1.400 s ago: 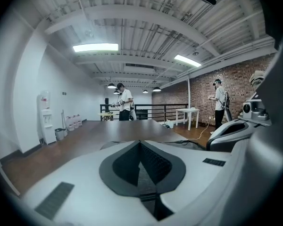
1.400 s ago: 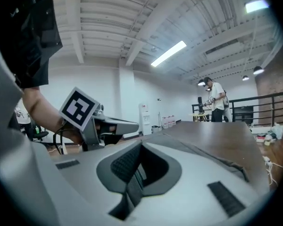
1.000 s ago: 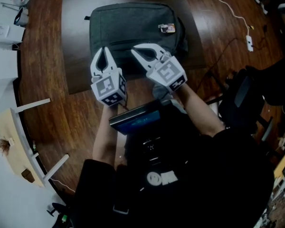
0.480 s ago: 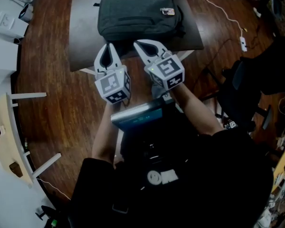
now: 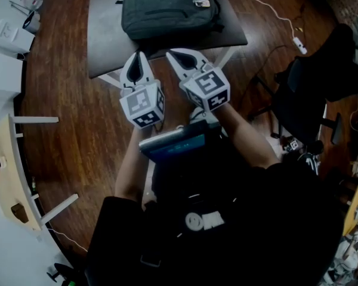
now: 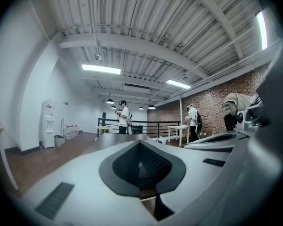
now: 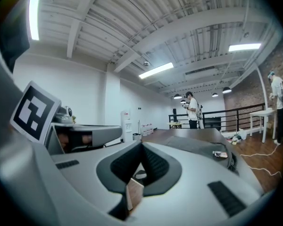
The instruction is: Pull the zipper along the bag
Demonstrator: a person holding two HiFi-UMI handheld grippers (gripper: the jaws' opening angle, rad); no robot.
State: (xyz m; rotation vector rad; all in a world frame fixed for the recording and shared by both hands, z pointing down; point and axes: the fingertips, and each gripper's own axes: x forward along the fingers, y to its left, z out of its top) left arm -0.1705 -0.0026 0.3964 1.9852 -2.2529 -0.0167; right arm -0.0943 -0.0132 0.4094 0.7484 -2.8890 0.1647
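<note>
A dark grey bag (image 5: 167, 11) lies flat on a dark tabletop (image 5: 107, 52) at the top of the head view, with a small label (image 5: 201, 3) near its right end. My left gripper (image 5: 137, 57) and right gripper (image 5: 174, 55) hang side by side just short of the table's near edge, apart from the bag. Both are shut and hold nothing. The left gripper (image 6: 140, 142) looks level across the tabletop into the room. Past the right gripper (image 7: 141, 145), the bag (image 7: 198, 147) lies ahead to the right. I cannot make out the zipper pull.
A white cable with a power strip (image 5: 298, 43) runs over the wood floor at the right. A black office chair (image 5: 310, 100) stands to my right, a pale table (image 5: 6, 159) to my left. People (image 6: 124, 117) stand far off in the room.
The grippers, which were over the bag's near edge, now sit short of the table's edge, and the bag appears farther off. Both have stayed shut.
</note>
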